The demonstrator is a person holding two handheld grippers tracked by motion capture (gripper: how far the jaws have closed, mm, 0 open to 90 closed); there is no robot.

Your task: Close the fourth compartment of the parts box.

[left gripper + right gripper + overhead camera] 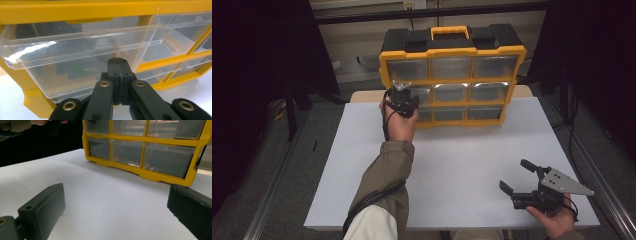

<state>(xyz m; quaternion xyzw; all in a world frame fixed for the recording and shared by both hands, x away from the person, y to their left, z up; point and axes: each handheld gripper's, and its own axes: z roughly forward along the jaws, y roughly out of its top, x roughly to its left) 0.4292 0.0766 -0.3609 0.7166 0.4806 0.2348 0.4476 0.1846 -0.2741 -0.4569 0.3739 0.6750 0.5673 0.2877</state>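
A yellow-framed organizer case (pixel 452 75) with a black top and a yellow carry handle stands upright at the far edge of the white tabletop (pixel 452 165), its grid of clear plastic drawers facing the person.

The left hand-held gripper (pixel 402 97) is held up against the case's left column, at the middle row. In the left gripper view its two black jaws are pressed fully together, with nothing visible between them, and their joined tip sits right at the front of a clear drawer (pixel 82 47) that juts out from the yellow frame. Whether the tip actually touches the drawer front cannot be told. A dark shape and something green lie blurred behind the clear plastic below that drawer.

The right hand-held gripper (pixel 517 175) is held low over the near right corner of the tabletop, well apart from the case, with its grey three-cornered plate on top. Its jaws stand wide apart and grip nothing; in the right gripper view only bare white tabletop lies between them, with the lower drawer rows of the case beyond.
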